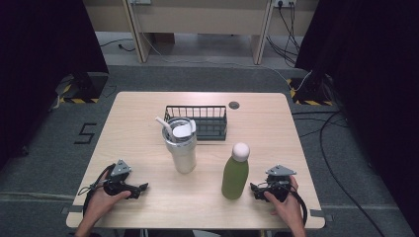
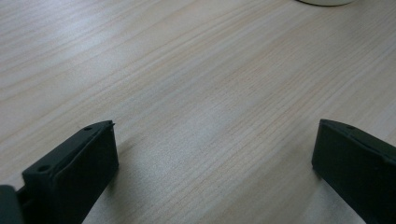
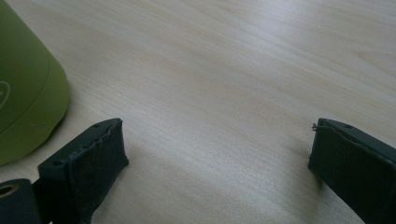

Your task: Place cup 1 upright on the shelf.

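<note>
A green bottle [image 1: 235,177] with a pale round cap stands upright on the wooden table [image 1: 148,106], right of centre near the front. A white tumbler [image 1: 181,145] with a lid and straw stands to its left. My right gripper [image 1: 254,189] rests on the table just right of the bottle, jaws wide apart with bare wood between them; the bottle's base [image 3: 25,98] lies just left of its left jaw. My left gripper [image 1: 143,188] rests at the front left, also open over bare wood [image 2: 210,140], with the tumbler's base [image 2: 324,2] farther ahead.
A dark wire basket [image 1: 200,121] stands behind the tumbler at the table's middle back. A round cable grommet [image 1: 234,104] sits near the far edge. Cables trail over the grey floor to the right, and a number marking lies on the floor at left.
</note>
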The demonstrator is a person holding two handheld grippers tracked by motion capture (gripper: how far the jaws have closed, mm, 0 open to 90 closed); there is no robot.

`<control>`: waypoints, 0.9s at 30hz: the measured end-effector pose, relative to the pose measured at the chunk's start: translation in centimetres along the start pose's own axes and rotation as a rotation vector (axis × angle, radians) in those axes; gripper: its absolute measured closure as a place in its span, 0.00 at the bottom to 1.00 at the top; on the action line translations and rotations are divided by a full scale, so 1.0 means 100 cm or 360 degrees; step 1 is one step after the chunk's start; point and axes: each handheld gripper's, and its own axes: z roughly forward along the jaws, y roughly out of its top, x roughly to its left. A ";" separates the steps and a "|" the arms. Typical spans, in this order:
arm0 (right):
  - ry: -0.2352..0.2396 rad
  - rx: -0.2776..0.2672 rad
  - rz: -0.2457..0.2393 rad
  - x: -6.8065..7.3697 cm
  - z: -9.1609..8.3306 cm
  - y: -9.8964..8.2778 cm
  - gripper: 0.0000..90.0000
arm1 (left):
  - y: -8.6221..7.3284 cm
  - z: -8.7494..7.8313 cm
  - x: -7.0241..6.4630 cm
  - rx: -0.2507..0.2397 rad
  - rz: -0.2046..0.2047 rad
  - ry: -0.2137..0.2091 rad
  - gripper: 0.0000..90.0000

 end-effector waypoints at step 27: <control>0.0003 0.0014 -0.0016 -0.001 0.000 -0.001 0.00 | 0.002 -0.004 -0.006 -0.0115 0.0079 -0.0019 0.16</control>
